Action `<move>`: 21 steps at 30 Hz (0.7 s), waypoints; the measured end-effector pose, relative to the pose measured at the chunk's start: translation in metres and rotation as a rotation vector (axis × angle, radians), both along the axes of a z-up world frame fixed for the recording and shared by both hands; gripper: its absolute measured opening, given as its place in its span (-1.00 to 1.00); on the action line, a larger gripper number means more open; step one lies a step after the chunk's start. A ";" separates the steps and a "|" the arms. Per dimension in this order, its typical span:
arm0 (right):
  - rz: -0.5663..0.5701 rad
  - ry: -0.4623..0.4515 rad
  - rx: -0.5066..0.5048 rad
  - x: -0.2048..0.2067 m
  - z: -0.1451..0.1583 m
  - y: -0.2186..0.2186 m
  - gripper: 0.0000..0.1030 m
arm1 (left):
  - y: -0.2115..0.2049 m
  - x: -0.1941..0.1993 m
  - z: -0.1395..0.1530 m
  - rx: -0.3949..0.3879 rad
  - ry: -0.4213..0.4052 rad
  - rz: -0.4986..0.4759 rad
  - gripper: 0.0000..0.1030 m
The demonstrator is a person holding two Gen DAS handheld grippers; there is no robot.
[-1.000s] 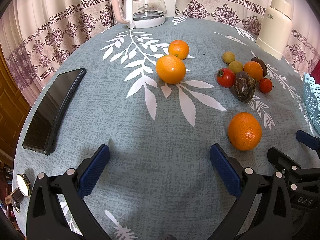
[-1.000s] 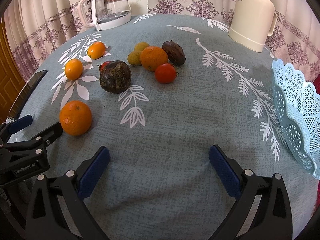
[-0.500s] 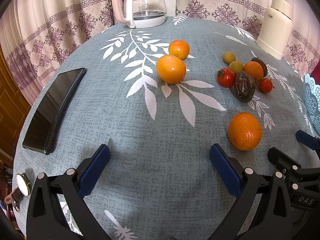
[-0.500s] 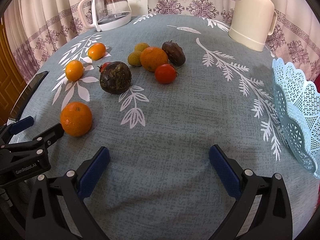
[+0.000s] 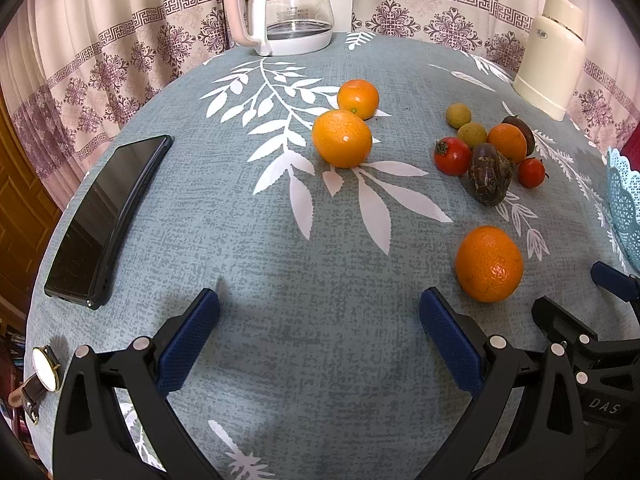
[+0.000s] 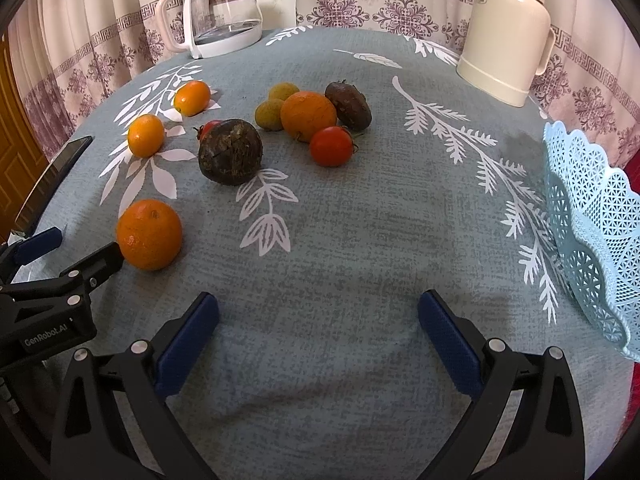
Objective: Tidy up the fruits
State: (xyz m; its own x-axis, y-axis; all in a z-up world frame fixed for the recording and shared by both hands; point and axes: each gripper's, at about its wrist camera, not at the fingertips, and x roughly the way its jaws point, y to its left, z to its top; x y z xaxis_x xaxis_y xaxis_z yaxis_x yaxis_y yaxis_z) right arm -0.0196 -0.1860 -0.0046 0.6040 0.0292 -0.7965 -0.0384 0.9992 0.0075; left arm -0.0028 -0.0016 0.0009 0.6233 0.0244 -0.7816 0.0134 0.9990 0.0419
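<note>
Fruits (image 6: 308,116) cluster left of the basket (image 6: 592,216) at the table's right edge, bare cloth between, while left gripper (image 5: 320,332) and right gripper (image 6: 318,330) gape wide, holding nothing.

A home dining table: patterned curtains (image 5: 120,80), leaf-print tablecloth (image 5: 320,240), glass kettle (image 5: 288,4).

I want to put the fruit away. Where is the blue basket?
The blue basket sits at the table's right edge in the right wrist view, beyond the right claw, with the cream thermos behind it and the fruit away to its left.
</note>
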 end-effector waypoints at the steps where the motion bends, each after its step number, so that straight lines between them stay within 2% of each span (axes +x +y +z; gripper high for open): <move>1: -0.001 -0.001 -0.001 0.000 0.000 0.000 0.91 | 0.000 0.000 0.000 -0.003 0.000 -0.002 0.96; 7: 0.030 -0.045 0.065 -0.009 0.009 -0.007 0.91 | 0.009 -0.008 0.010 -0.094 -0.045 -0.074 0.96; 12: 0.089 -0.124 0.056 -0.019 0.026 0.006 0.91 | 0.020 -0.017 0.025 -0.018 -0.120 -0.058 0.96; 15: 0.130 -0.137 0.079 -0.017 0.031 0.017 0.91 | 0.036 -0.017 0.036 -0.037 -0.139 -0.036 0.96; 21: 0.217 -0.128 0.124 -0.009 0.034 0.044 0.65 | 0.067 -0.014 0.051 -0.055 -0.167 0.037 0.96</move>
State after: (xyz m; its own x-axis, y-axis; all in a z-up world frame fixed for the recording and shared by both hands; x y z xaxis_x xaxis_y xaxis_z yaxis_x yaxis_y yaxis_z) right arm -0.0289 -0.1415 0.0292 0.6684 0.2612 -0.6965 -0.2595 0.9594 0.1107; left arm -0.0164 0.0655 0.0516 0.7444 0.0096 -0.6677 -0.0259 0.9996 -0.0144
